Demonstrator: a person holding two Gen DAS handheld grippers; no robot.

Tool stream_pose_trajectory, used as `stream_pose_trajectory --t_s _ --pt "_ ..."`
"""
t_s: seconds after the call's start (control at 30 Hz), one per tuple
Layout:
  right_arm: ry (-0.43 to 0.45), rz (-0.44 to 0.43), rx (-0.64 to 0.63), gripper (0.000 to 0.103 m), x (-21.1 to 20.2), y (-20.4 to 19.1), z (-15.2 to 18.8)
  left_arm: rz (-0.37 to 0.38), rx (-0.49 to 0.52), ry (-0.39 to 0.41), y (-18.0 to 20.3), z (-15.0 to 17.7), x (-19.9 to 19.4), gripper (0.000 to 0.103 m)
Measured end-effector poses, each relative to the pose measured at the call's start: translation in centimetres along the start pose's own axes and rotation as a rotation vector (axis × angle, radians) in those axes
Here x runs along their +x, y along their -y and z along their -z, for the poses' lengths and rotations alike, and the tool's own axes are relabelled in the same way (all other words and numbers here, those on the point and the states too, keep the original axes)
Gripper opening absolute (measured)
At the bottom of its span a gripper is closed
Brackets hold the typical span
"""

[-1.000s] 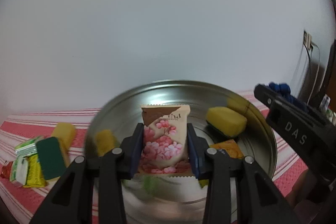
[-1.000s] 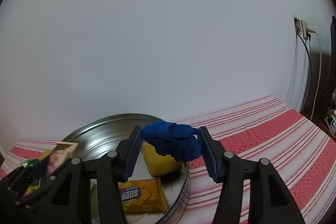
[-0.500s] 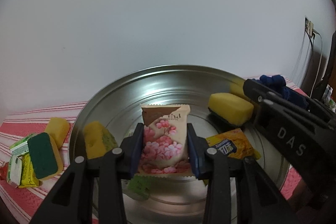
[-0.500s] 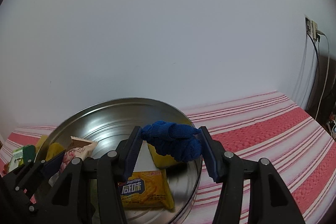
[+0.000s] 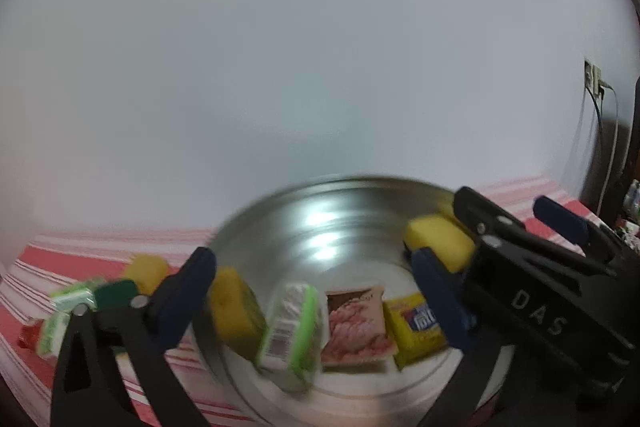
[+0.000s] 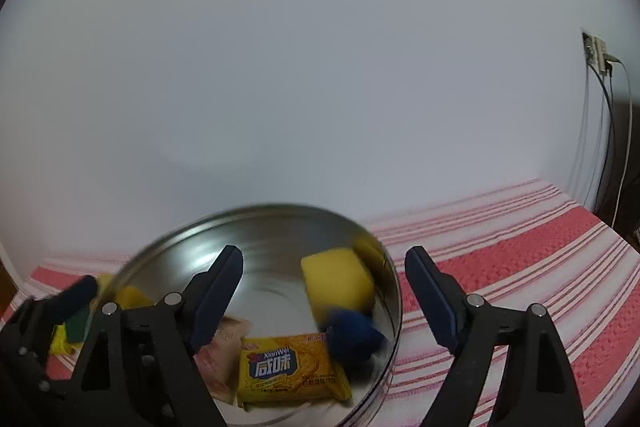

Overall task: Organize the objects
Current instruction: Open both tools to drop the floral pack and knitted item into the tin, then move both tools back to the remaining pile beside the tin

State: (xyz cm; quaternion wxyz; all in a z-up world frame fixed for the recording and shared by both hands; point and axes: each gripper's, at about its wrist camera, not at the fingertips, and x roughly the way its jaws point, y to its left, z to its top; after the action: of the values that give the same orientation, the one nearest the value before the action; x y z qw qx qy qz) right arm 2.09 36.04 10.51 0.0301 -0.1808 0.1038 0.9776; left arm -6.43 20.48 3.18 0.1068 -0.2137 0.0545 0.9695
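Both grippers' fingers stand wide apart and are opening, nothing pressed between them: left gripper [image 5: 316, 291] over the near part of the round metal tin [image 5: 360, 187], right gripper [image 6: 324, 287] over its right half; largest item is the red-and-white striped cloth [image 6: 520, 267] under the tin, running to both sides of it; inside the tin, a yellow sponge [image 6: 338, 281] sits at the right wall; a second yellow sponge [image 5: 234, 311] leans at the left wall; a yellow cracker packet [image 6: 290, 371] lies at the tin's near edge; a pink flowered packet [image 5: 358, 327] lies flat just left of it; a green-and-white packet [image 5: 290, 327], blurred, is tilted left of that; a blue knitted object [image 6: 352, 337], blurred, is just in front of the right sponge, touching no pad; outside the tin, to its left, small green and yellow items [image 5: 76, 307] lie on the cloth, too blurred to name.
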Motion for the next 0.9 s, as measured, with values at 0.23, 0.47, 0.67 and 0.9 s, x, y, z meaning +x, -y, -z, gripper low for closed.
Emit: stream_pose_trajectory --t_s 0.23,0.47,0.67,0.9 --pt "0.051 0.025 0.022 0.09 -1.1 -0.3 -0.5 -0.03 -0.002 0.007 -1.0 0.2 -0.4 0.103" --pt "0.146 0.112 -0.037 0.09 -2.4 -2.0 0.4 -0.108 -0.04 0.025 -4.1 0.4 -0.3 0.103" --pt "0.233 0.15 -0.052 0.09 -3.6 -3.0 1.1 -0.202 -0.048 0.05 -6.7 1.4 -1.1 0.102" --pt "0.301 0.209 -0.008 0.09 -4.2 -3.9 2.2 -0.242 -0.063 0.068 -10.1 2.1 -3.4 0.097"
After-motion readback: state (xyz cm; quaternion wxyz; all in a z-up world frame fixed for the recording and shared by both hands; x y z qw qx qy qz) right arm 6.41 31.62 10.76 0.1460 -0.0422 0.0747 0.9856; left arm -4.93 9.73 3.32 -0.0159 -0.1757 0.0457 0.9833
